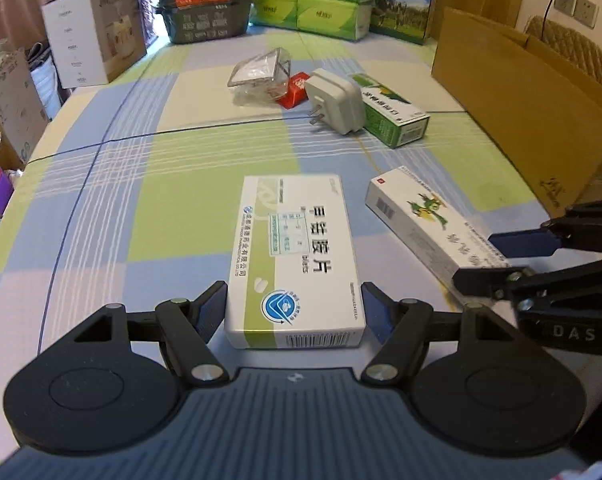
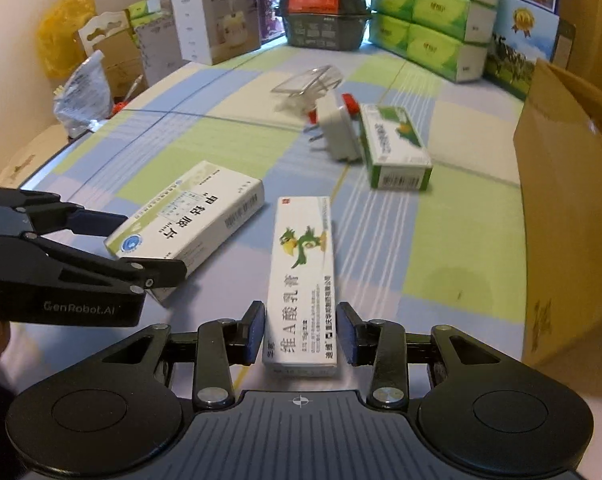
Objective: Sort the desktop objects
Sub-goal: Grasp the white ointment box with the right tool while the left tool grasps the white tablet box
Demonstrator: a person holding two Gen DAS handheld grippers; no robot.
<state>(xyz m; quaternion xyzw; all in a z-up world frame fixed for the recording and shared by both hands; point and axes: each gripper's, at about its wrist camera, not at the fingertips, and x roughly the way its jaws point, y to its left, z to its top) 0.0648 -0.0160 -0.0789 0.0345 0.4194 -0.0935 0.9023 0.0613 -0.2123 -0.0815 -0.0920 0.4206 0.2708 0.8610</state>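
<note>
Left gripper (image 1: 293,306) straddles the near end of the white-and-green tablet box (image 1: 297,256), lying flat on the checked tablecloth (image 1: 141,208). Left pad touching or nearly touching the box side; a thin gap shows at the right pad. Jaws part-open, no firm clamp visible.

Right gripper (image 2: 301,330) likewise brackets the near end of the long white cream box (image 2: 303,276) with its green bird print. Narrow gaps on both sides, not yet gripped.

The two boxes lie just beside each other, angled apart. Further back: white plug adapter (image 1: 335,100) leaning against a green carton (image 1: 393,114), clear plastic case (image 1: 261,70), small red box (image 1: 297,88). Cardboard box (image 1: 521,92) stands to the right.
</note>
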